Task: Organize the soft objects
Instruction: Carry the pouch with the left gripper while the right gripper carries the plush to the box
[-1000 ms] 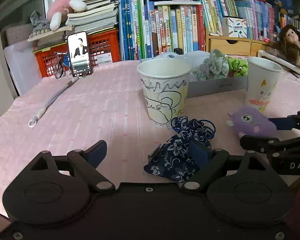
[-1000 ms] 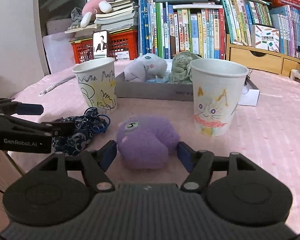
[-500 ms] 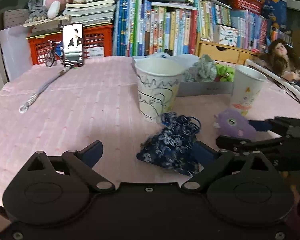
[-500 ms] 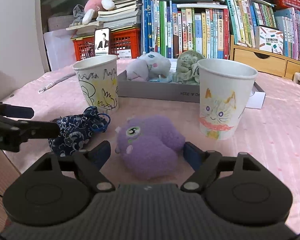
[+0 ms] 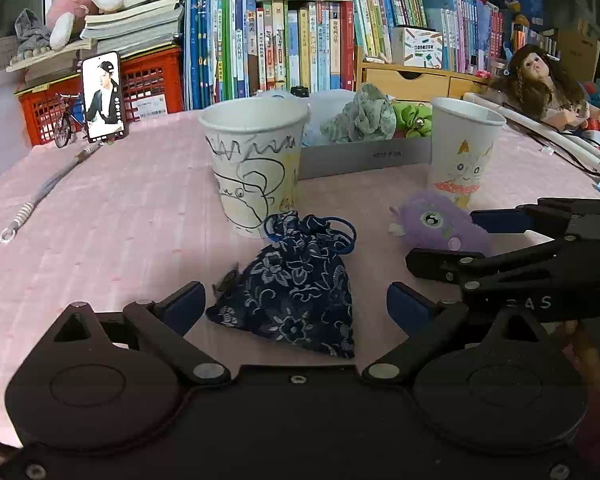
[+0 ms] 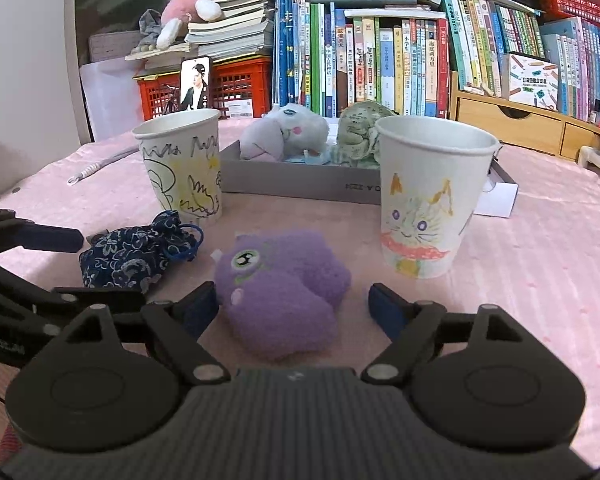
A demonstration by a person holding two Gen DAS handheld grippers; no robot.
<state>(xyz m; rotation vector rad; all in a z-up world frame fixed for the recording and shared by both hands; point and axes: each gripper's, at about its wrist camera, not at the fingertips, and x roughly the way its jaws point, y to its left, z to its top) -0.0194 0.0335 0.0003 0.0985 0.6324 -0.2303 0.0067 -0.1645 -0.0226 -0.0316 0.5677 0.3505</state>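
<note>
Looks like the pick-up step is just about to start on both sides — nothing's actually grabbed yet. The left gripper has its jaws spread wide, with the navy floral drawstring pouch lying on the pink tablecloth right between the blue pads; neither pad seems to be touching the fabric. Same deal on the right: the right gripper is spread open around the purple plush toy, the left pad just beside the toy and the right pad a little apart from it. My guess is the next move is closing on each soft thing and lifting it toward a paper cup — the scribble-drawn cup stands just behind the pouch, and the cat-drawn cup is behind and to the right of the plush. Both are squishy, so the jaws will need to close a good way before they actually bite.
</note>
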